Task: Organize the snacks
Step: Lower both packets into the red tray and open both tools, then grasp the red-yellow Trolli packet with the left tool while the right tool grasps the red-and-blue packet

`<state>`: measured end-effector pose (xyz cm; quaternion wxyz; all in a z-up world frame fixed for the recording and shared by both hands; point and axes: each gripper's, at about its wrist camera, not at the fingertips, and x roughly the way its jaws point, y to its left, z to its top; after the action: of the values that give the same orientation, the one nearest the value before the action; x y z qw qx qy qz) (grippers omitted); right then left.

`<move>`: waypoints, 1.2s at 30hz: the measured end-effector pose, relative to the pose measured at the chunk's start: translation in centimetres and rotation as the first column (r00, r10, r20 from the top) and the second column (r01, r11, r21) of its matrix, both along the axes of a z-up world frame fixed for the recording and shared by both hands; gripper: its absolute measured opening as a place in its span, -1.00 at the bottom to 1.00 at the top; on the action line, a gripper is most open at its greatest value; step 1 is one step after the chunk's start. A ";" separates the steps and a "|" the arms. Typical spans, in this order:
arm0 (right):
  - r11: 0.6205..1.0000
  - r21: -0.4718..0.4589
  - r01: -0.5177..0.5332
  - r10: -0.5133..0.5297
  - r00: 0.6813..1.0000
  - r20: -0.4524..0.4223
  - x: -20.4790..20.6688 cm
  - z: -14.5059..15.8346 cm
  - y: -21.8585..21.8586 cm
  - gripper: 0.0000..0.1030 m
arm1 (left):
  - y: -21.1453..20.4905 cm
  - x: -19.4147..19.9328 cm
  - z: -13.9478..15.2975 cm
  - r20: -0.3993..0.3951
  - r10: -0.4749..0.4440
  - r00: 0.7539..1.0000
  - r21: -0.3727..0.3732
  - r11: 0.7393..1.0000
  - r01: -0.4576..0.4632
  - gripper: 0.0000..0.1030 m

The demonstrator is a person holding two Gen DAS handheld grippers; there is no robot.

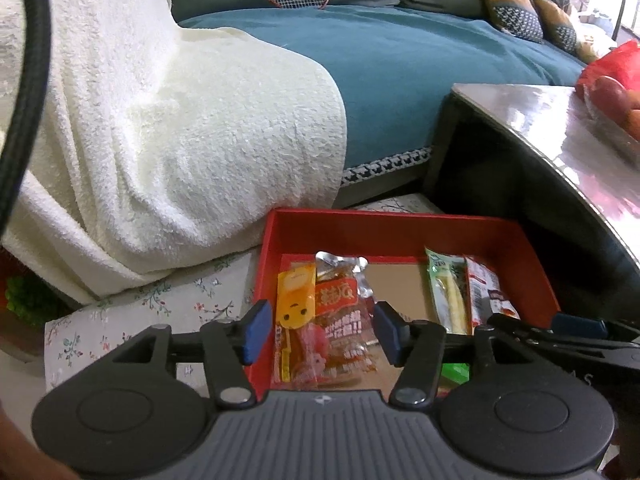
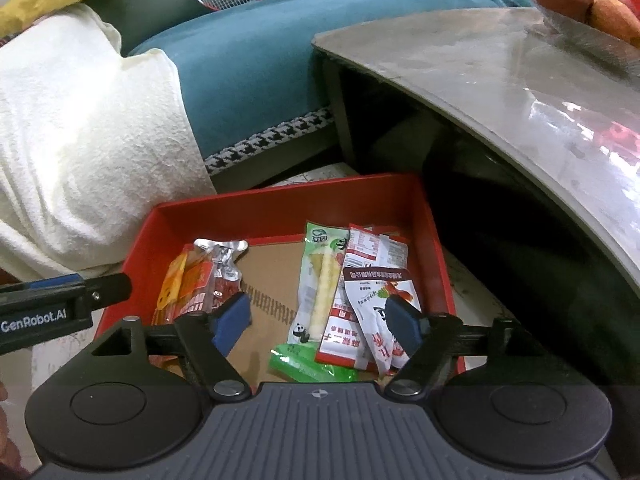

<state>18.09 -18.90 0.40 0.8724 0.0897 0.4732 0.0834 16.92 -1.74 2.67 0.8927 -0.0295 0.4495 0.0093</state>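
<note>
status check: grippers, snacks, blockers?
Left gripper open, right gripper open, nothing held. Snack packets lie in red tray. Nothing in the way.

1. A shallow red cardboard box (image 2: 280,204) with a brown bottom sits open on the floor beside a sofa.
2. A yellow-orange plastic packet with a cartoon face (image 1: 295,300) lies flat at the box's left side, partly overlapping an orange-red snack packet with a crinkled silver top (image 1: 340,312).
3. A green-and-white packet with a pale yellow stick inside (image 2: 320,280) lies lengthwise right of centre.
4. Red-and-white printed sachets (image 2: 368,280) overlap each other at the right wall.
5. A bright green wrapper (image 2: 312,366) lies at the near edge.
</note>
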 end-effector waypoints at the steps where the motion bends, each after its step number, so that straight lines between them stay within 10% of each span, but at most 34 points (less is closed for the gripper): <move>1: 1.000 0.000 0.001 -0.001 1.000 0.001 -0.3 0.1 0.0 0.60 | 0.0 -0.3 0.1 0.002 -0.002 1.000 -0.001 1.000 0.002 -0.03; 18: 1.000 0.000 0.029 -0.029 1.000 0.007 -8.9 2.3 -1.9 0.70 | -1.5 -7.3 -1.0 -0.073 -0.103 0.992 -0.001 0.995 0.104 0.00; 36: 0.992 -0.116 0.049 -0.069 0.982 -0.176 -19.4 -1.6 -1.9 0.79 | -4.9 -12.8 -2.2 -0.147 -0.243 0.959 -0.049 0.970 0.239 0.00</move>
<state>-1.26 -20.76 -1.20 0.8320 0.0620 0.5508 0.0224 4.14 -6.59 0.50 0.8498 0.0127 0.5166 -0.1042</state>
